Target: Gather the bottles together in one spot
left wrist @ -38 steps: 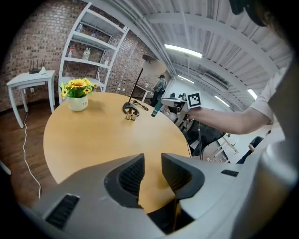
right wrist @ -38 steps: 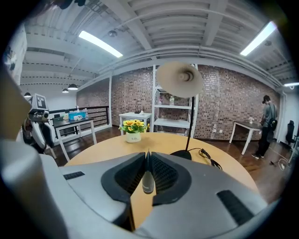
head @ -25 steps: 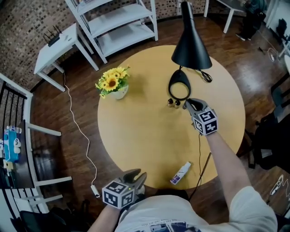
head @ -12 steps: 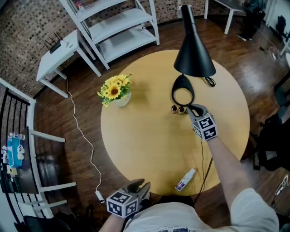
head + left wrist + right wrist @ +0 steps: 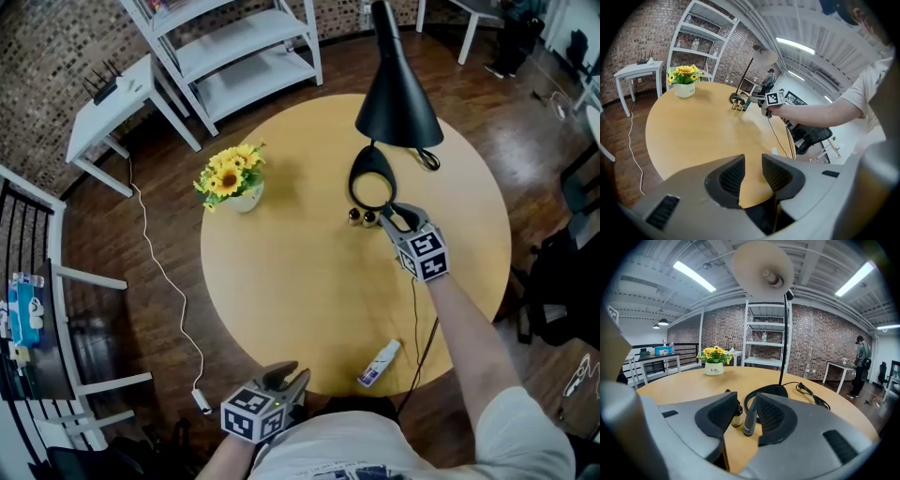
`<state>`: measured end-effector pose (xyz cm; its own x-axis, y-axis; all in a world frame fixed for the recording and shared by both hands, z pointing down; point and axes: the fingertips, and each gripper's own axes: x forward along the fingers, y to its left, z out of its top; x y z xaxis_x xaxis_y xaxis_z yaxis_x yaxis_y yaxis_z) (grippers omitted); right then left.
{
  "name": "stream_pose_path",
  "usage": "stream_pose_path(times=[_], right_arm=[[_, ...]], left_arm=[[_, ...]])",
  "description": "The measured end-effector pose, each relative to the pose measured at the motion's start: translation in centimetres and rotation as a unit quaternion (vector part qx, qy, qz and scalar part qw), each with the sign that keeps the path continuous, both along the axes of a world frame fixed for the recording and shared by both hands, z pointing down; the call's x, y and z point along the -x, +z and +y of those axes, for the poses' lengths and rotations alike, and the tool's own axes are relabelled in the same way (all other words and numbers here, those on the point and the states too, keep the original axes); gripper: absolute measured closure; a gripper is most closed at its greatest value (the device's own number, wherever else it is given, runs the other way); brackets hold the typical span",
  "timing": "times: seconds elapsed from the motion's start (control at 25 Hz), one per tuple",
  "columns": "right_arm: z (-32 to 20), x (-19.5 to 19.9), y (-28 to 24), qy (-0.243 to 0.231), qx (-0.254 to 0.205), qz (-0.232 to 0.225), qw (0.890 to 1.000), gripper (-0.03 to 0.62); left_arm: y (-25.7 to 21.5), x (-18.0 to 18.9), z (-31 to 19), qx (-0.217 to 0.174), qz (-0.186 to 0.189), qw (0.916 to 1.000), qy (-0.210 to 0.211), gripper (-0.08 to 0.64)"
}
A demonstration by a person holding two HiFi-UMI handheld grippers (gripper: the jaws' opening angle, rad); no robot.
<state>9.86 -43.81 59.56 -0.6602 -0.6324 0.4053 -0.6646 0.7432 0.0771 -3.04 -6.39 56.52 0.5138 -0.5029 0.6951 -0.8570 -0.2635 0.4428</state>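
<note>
Two small amber bottles point(image 5: 354, 217) stand side by side on the round yellow table point(image 5: 291, 281), just in front of the lamp's ring base. My right gripper point(image 5: 389, 215) is right beside them. Its jaws are opening, and a slender dark bottle point(image 5: 749, 417) stands between them, close to the right pad and clear of the left one. An amber bottle point(image 5: 737, 416) stands just left of it. A white bottle point(image 5: 378, 363) lies on its side near the table's front edge. My left gripper point(image 5: 285, 377) hovers at that edge, open with nothing between its pads point(image 5: 732, 174).
A black desk lamp point(image 5: 397, 94) leans over the table, its ring base point(image 5: 372, 178) behind the small bottles. Its cable point(image 5: 413, 309) runs past my right arm to the front edge. A pot of yellow flowers point(image 5: 234, 176) stands at the left. White shelves point(image 5: 239, 56) stand behind the table.
The right gripper has stayed beside the small bottles at the lamp base. The left gripper has held at the near edge. The head view has shifted slightly.
</note>
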Motion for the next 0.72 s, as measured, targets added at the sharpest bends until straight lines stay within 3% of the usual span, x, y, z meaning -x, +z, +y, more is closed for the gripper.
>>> stream_pose_path(times=[0.16, 0.32, 0.52, 0.72], right_arm=[[0.3, -0.8, -2.0, 0.020, -0.019, 0.006, 1.000, 0.421], [3.7, -1.1, -6.2, 0.029, -0.042, -0.009, 0.999, 0.410], [11.7, -2.4, -11.7, 0.047, -0.056, -0.019, 0.997, 0.405], [22.8, -3.2, -14.8, 0.086, -0.038, -0.021, 0.995, 0.405]], left_arm=[[-0.2, 0.2, -0.6, -0.015, 0.003, 0.9998, 0.012, 0.440], [-0.7, 0.9, -0.6, -0.032, 0.011, 0.9991, 0.025, 0.440], [-2.6, 2.1, -0.1, -0.066, 0.014, 0.9970, 0.038, 0.440], [-4.3, 4.2, 1.9, -0.098, 0.007, 0.9930, 0.065, 0.440]])
